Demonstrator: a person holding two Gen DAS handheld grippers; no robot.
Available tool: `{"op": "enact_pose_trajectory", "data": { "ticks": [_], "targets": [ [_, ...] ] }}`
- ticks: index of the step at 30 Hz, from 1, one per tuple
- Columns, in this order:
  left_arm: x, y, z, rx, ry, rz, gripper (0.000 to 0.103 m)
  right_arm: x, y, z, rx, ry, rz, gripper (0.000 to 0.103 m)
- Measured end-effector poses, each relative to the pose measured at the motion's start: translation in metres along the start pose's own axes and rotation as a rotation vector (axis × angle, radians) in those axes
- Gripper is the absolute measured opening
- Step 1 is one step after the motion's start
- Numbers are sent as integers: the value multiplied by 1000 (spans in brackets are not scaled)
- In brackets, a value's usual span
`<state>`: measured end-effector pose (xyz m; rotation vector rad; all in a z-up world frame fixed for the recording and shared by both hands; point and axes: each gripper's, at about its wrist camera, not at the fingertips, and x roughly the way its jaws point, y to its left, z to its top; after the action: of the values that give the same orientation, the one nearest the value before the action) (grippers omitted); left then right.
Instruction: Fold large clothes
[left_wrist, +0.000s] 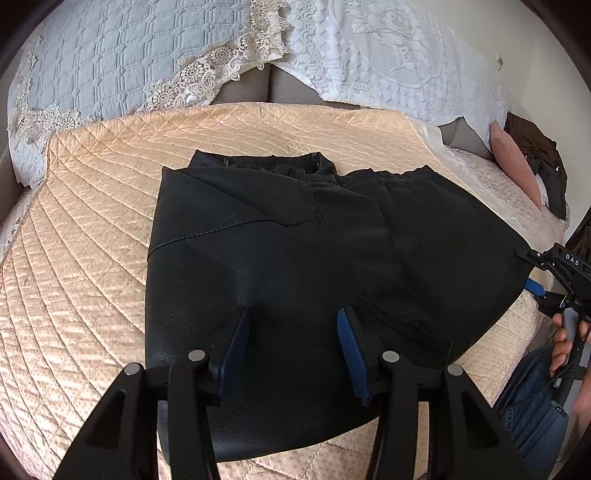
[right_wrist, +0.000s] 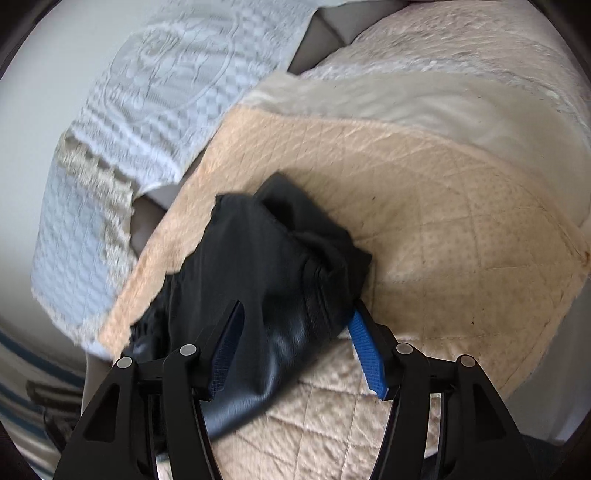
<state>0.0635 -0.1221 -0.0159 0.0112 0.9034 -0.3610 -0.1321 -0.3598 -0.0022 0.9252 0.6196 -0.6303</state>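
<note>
A black leather-look garment lies spread flat on the peach quilted bedspread. In the left wrist view my left gripper stands open just over the garment's near part, with nothing pinched between its blue pads. My right gripper sits at the garment's right corner, held by a hand. In the right wrist view that bunched corner of the garment lies between the wide-apart fingers of the right gripper, and the pads do not press on it. The view is blurred.
White lace covers and a pale blue quilted cover lie at the head of the bed. A pink cushion and a pile of dark clothes sit at the far right. The person's jeans-clad leg is at the bed's right edge.
</note>
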Motion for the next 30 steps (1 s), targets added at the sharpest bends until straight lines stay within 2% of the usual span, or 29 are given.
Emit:
{"op": "enact_pose_trajectory", "data": {
  "ticks": [5,9,13,15,17,20,25,30],
  "targets": [
    [0,0,-2,-7,-7,-3,51,8,8,3,-41,-32,-20,65],
    [0,0,-3,-11,-9,-5,51,16,7,10,-25,-56,-22,65],
    [0,1,-4,-16,-12,-7,51,20,15,11,-86,-37,-41,65],
    [0,0,-4,-14,-11,-3,52,25,12,20,-84,-27,-44,59],
    [1,-1,-3,-14,-11,-2,52,30,12,27,-84,-7,-50,37],
    [1,0,0,-18,-4,-8,52,30,25,34,-111,31,-9,23],
    [-11,16,7,-77,-2,-64,51,-9,88,34,-243,-5,141,22],
    [-31,43,7,-150,-48,-48,51,-33,174,10,-416,26,293,21]
  ]
}}
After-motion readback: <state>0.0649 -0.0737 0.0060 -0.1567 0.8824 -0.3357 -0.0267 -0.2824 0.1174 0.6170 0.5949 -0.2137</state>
